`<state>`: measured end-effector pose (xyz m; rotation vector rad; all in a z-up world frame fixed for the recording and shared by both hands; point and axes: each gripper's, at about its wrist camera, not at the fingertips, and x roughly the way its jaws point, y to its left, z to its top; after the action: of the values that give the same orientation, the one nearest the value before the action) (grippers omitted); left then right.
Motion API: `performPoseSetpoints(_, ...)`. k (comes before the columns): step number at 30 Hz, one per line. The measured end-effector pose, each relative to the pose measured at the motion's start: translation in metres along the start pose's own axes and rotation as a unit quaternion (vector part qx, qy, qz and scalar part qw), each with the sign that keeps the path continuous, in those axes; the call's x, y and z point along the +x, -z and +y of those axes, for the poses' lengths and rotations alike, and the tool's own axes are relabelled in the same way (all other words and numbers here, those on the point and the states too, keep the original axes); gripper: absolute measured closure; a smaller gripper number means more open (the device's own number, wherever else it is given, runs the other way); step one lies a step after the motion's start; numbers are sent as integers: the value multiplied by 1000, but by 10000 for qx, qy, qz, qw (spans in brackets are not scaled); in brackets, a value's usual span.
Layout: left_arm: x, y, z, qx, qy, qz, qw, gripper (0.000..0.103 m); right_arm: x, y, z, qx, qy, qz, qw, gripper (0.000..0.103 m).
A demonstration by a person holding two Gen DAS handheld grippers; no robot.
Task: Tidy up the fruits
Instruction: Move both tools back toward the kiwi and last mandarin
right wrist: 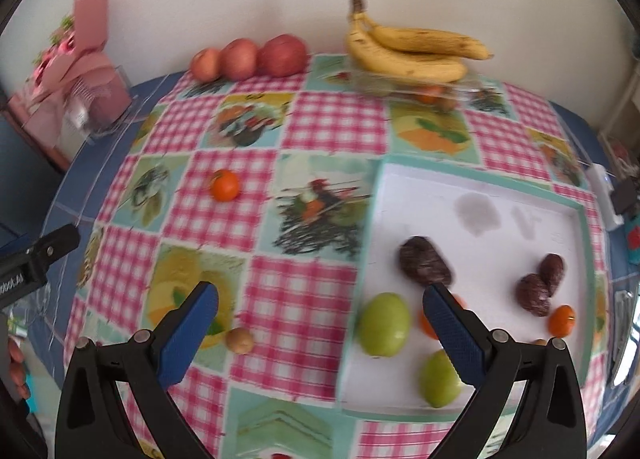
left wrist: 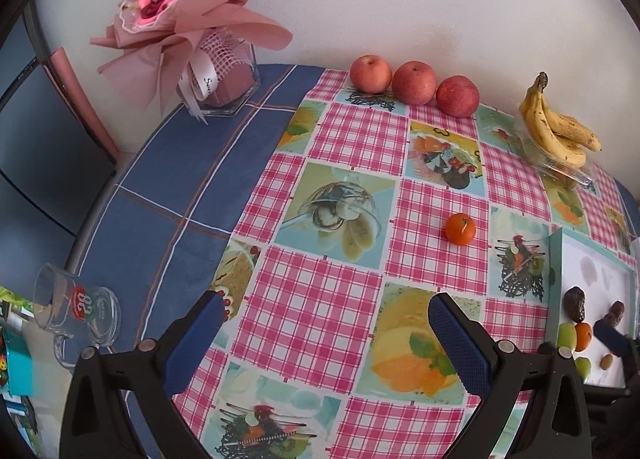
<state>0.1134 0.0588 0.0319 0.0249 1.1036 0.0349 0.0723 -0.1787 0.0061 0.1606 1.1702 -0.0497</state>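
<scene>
My left gripper is open and empty, low over the checked tablecloth. Ahead of it lies a lone mandarin. Three apples line the wall, with bananas on a clear box to their right. My right gripper is open too, straddling the left rim of a white tray. The tray holds two green fruits, three dark dates and a small orange; another orange is partly hidden behind the right finger. A small brown fruit lies on the cloth near the left finger.
A glass mug lies near the table's left edge. A pink bouquet in a glass vase stands at the back left. The wall runs close behind the apples. A white device sits at the far right edge.
</scene>
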Motion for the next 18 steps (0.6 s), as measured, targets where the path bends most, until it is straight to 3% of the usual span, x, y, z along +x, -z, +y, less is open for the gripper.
performPoseSetpoints(9, 28, 10, 2, 109, -134, 462, 9988, 0, 26, 13, 28, -522, -21, 377, 9979, 1)
performPoseSetpoints(18, 39, 15, 5, 128, -195, 603, 9979, 0, 56, 29, 47, -944, -131, 814, 9921, 2)
